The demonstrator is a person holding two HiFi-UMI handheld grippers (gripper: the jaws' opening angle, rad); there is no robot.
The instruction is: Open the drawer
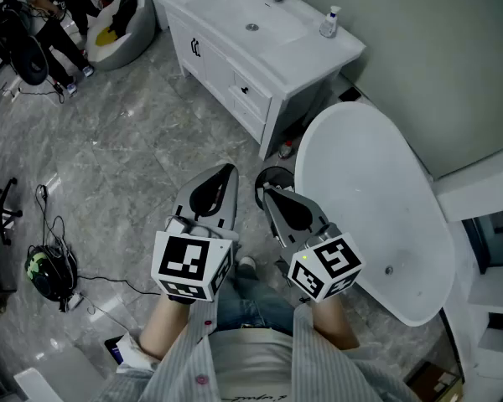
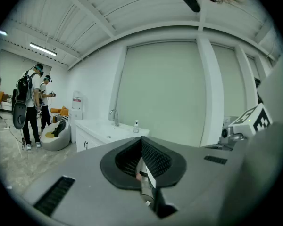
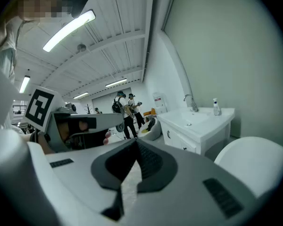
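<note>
We hold left gripper (image 1: 226, 172) and right gripper (image 1: 268, 198) well apart from the cabinet (image 1: 214, 57), its drawer (image 1: 250, 95) closed; both pairs of fingers are pressed together, holding nothing.

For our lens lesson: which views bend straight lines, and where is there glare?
Head view: little bending, sheen on the grey marble floor. Left gripper view: fisheye, white ribbed ceiling bows, dark corners. Right gripper view: same fisheye, long ceiling strip lamp blown out.

Glossy white vanity (image 1: 222, 61), polished grey floor (image 1: 109, 149) (veined)
</note>
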